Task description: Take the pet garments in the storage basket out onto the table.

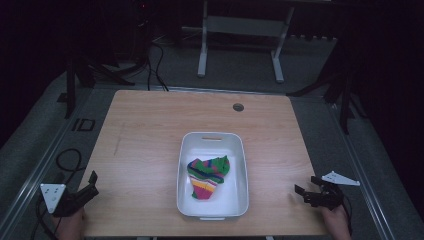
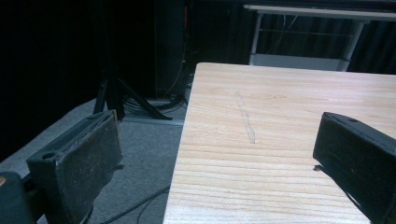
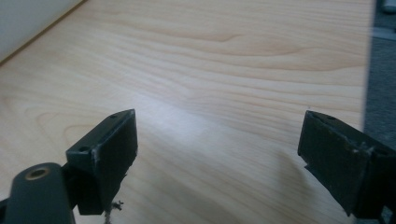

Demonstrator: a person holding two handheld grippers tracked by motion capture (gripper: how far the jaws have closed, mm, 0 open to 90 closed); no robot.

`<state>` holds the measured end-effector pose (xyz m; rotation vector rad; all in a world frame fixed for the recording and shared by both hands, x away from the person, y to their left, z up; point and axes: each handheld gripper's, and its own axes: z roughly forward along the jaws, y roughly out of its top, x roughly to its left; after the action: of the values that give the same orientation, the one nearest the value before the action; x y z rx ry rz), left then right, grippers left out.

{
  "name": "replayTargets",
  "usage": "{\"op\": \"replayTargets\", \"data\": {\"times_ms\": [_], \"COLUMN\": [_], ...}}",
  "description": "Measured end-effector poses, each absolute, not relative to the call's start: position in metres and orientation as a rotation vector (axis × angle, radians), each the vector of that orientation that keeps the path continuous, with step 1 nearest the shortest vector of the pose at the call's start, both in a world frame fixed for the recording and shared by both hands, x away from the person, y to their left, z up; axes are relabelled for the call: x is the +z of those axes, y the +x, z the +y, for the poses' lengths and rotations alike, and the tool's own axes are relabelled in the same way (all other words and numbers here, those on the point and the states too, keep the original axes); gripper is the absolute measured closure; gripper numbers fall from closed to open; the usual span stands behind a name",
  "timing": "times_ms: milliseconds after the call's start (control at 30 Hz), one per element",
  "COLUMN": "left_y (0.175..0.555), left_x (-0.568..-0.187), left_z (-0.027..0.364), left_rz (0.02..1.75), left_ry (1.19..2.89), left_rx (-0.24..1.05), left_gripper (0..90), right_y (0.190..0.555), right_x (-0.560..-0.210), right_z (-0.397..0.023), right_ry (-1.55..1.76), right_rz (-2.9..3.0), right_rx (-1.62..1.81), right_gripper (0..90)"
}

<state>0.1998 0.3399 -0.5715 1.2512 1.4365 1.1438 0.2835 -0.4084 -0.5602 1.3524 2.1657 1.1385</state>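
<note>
Socks (image 1: 207,176), bundled in bright stripes, lie in the white tub (image 1: 186,165) mid-table; our left tongs (image 1: 90,184) and right tongs (image 1: 306,192) rest wide and empty at the near corners, well apart from it; grabbing only loose cloth could unravel the bundle.

Tub (image 3: 18,23) cut off — cloth's (image 1: 207,175) kind too small to tell.

A wooden table (image 1: 145,150) stands on grey floor (image 1: 310,60), cables (image 1: 155,65) behind.
</note>
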Motion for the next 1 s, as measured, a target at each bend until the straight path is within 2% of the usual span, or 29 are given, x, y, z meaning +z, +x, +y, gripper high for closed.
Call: {"op": "replayTargets", "data": {"times_ms": [367,1000], "left_y": [0.201,0.201], "left_x": [-0.572,-0.572], "left_z": [0.337,0.337], "left_rz": [1.423,1.415], "left_ry": [1.267,1.286], "left_rx": [1.158,1.149], "left_gripper": [1.5,1.4], "right_y": [0.291,0.301], "right_x": [-0.55,-0.496], "right_z": [-0.387,-0.328], "right_ry": [1.185,0.895], "right_rz": [2.325,2.563], "right_rx": [1.213,1.256], "right_gripper": [12.9,12.7]}}
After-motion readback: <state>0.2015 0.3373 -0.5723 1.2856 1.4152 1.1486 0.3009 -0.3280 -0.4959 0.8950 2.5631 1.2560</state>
